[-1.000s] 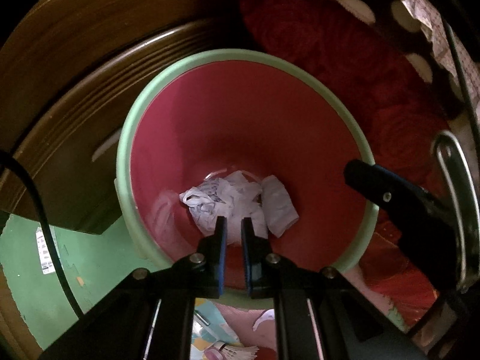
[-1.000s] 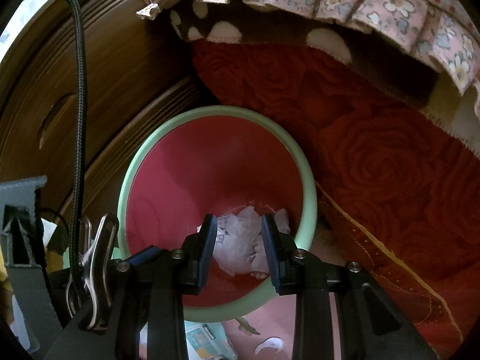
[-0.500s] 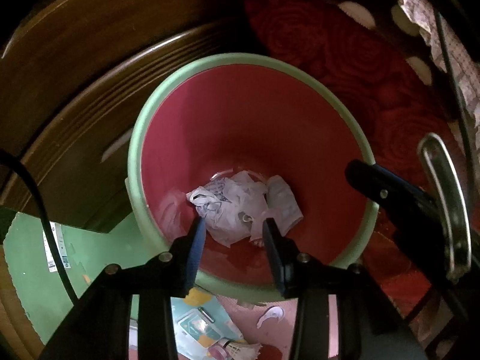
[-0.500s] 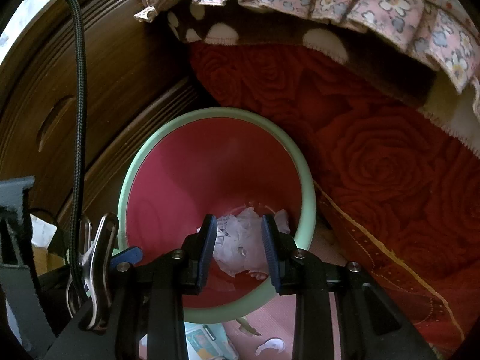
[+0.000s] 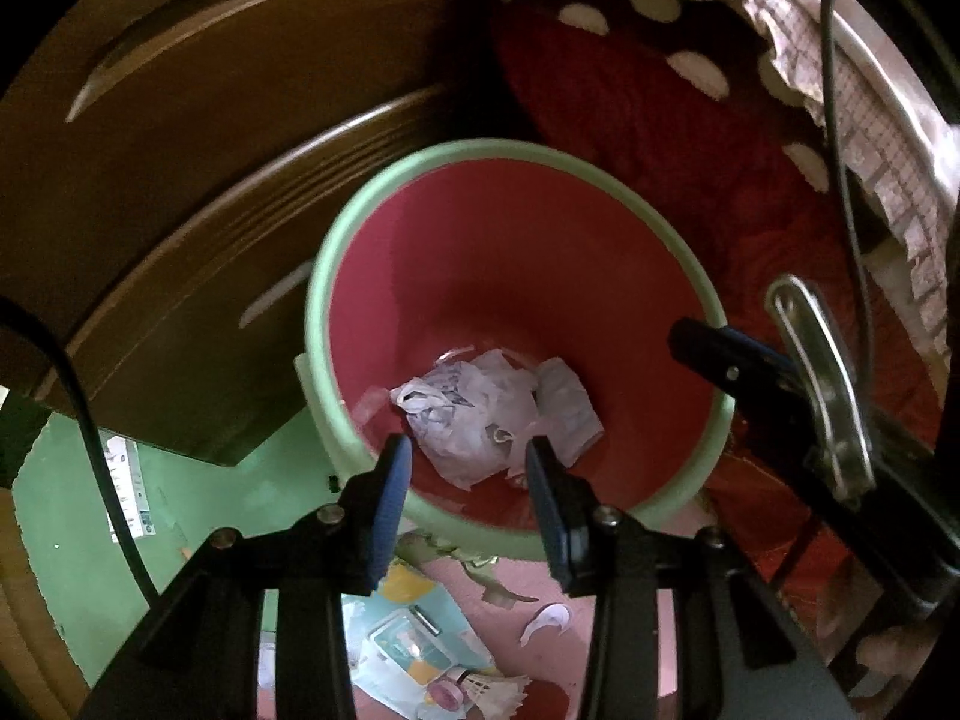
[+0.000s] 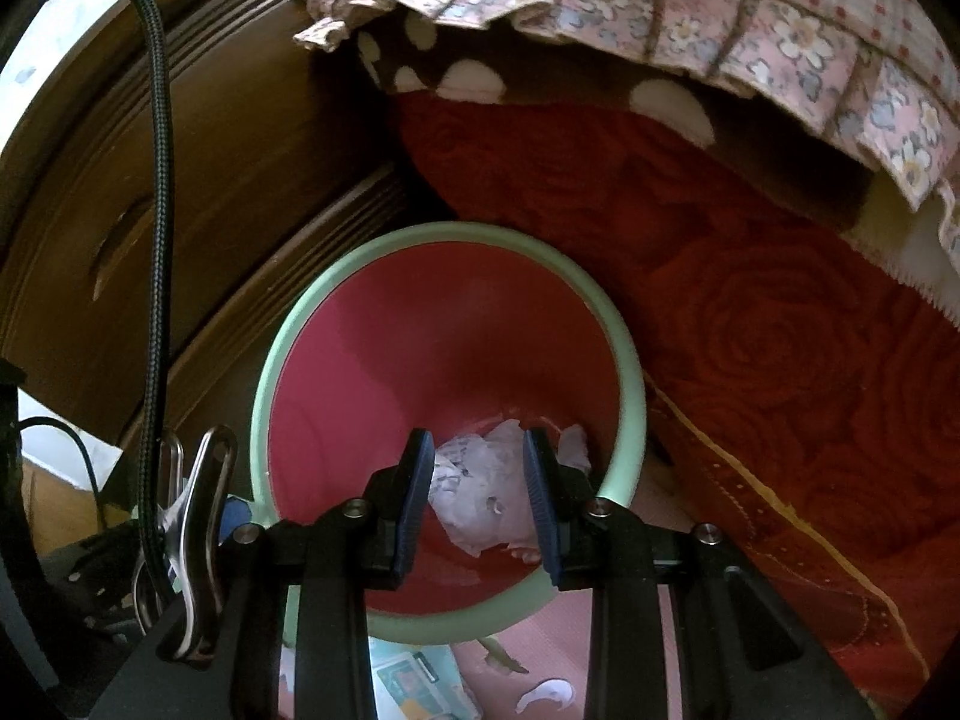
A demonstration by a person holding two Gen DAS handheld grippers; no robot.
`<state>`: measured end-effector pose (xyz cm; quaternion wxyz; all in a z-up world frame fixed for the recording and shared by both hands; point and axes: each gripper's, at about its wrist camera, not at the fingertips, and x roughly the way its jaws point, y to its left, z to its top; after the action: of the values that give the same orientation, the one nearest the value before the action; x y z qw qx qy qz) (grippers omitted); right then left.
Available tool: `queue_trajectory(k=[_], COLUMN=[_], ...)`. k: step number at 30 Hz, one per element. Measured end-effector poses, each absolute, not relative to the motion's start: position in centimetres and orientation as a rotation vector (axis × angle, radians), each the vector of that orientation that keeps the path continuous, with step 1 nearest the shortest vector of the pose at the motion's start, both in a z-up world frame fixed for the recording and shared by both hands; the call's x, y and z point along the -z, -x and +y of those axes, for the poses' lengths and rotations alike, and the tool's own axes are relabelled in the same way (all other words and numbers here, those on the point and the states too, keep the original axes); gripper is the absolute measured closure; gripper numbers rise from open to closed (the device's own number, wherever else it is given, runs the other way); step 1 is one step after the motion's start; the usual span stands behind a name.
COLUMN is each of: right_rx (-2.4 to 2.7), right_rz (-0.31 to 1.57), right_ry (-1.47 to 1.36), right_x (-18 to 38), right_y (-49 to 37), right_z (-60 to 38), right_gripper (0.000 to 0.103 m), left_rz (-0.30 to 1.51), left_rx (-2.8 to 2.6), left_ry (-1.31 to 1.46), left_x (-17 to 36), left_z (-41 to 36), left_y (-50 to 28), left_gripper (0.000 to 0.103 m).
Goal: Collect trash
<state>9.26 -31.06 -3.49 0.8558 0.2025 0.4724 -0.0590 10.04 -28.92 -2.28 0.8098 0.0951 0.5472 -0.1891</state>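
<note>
Both tongs parted and empty: left tongs (image 5: 468, 474) just opened, right tongs (image 6: 477, 468) likewise apart. Crumpled paper (image 5: 480, 414) lying at the bottom of the bin (image 5: 384, 192), straight below. Next scrap (image 5: 543, 621) on the floor, nearer the left.

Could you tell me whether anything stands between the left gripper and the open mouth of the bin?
Nothing visible does. The left gripper hangs open and empty over the bin, whose mouth is uncovered; crumpled paper lies at its bottom. The right gripper reaches only over the far rim.
</note>
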Motion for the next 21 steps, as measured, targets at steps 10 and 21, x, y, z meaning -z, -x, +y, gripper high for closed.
queue_trajectory(k=[10, 21], right_rx=[0.09, 0.013], right_rz=[0.962, 0.937], right_ry=[-0.409, -0.358], right_x=[2.0, -0.4], right_y=[-8.8, -6.6], right_z=[-30.0, -27.3], right_gripper=[0.071, 0.071], left_rz=[1.149, 1.116], left_rx=[0.378, 0.332], left_ry=[-0.176, -0.135], left_x=[0.3, -2.5], left_z=[-26.6, -22.5], left_y=[-9.6, -8.6], left_gripper=[0.062, 0.062])
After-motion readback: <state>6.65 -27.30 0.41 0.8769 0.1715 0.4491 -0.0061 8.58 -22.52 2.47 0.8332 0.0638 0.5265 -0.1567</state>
